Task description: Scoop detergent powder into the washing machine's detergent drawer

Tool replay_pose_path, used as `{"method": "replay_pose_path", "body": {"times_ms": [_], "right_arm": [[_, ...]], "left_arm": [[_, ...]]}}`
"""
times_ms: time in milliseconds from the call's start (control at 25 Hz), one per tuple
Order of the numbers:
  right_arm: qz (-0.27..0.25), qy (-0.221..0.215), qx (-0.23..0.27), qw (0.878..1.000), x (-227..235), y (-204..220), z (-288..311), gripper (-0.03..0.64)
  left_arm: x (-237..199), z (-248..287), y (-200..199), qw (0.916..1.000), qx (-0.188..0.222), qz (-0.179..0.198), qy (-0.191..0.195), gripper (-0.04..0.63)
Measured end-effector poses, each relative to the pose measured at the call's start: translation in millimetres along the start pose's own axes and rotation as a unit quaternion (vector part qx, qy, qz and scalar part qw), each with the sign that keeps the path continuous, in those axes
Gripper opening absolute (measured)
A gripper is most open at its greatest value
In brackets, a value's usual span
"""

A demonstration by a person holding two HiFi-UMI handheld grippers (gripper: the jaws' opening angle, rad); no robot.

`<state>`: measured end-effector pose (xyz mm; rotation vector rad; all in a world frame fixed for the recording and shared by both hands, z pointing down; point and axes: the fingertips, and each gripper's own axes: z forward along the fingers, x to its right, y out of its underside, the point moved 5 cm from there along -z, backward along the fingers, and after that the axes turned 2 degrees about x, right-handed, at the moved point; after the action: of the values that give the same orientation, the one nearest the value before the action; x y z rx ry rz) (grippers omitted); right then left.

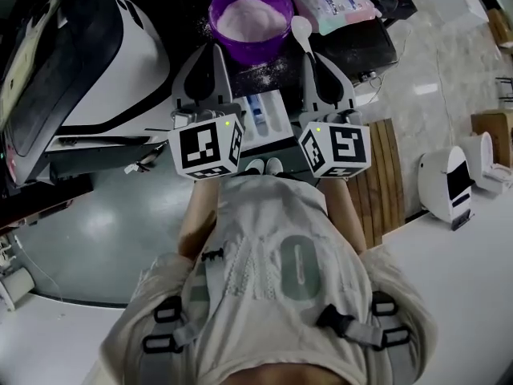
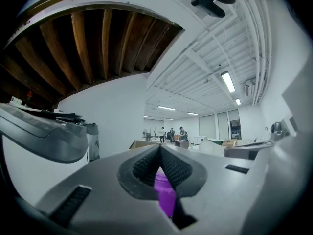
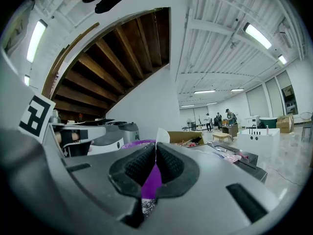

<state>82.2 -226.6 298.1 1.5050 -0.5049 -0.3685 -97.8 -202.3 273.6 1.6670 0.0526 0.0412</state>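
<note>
- Closest to the lens, the person's pale shirt [image 1: 280, 287] fills the lower head view, on the near side of the purple bowl [image 1: 250, 38].
- Left hand-held gripper [image 2: 160, 150] is clenched, pads meeting with nothing between them. It points at the bowl's near-left side, and the bowl's purple shows through the gap under the pads.
- Right hand-held gripper [image 3: 155, 148] is clenched on the handle of a white spoon [image 1: 302, 30]. The scoop end stands just right of the bowl, close to its rim.
- Detergent powder [image 1: 250, 14] lies heaped inside the bowl, which sits on a dark bench [image 1: 365, 42]. Some grains are scattered on the bench just in front of the bowl.
- Detergent drawer [image 1: 263, 119] is pulled open on the near side of the bowl, between the two hand-held grippers.
- A pale detergent bag [image 1: 330, 2] lies right of the bowl.
- A black-and-white machine body [image 1: 88, 62] sits left of the bowl.
</note>
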Motion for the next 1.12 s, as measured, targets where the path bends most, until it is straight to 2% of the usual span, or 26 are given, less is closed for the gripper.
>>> {"method": "replay_pose_path", "body": {"times_ms": [520,680,800,960,1120], "right_arm": [[-0.036,-0.047,-0.007,0.998,10,-56,55,0.003],[-0.041,-0.055,-0.013,0.998,12,-55,65,0.003],[-0.067,-0.068,-0.021,0.995,14,-56,70,0.004],[-0.123,-0.116,-0.051,0.984,11,-59,82,0.009],[-0.17,-0.182,-0.105,0.963,4,-63,104,0.009]], "left_arm": [[-19,37,-41,0.999,-0.015,0.0,-0.042,0.02],[-25,44,-38,0.9985,-0.017,-0.004,-0.052,0.02],[-27,47,-33,0.9981,-0.027,-0.005,-0.055,0.02],[-29,47,-33,0.998,-0.03,0.002,-0.056,0.02],[-36,47,-32,0.9978,-0.029,0.007,-0.06,0.02]]}}
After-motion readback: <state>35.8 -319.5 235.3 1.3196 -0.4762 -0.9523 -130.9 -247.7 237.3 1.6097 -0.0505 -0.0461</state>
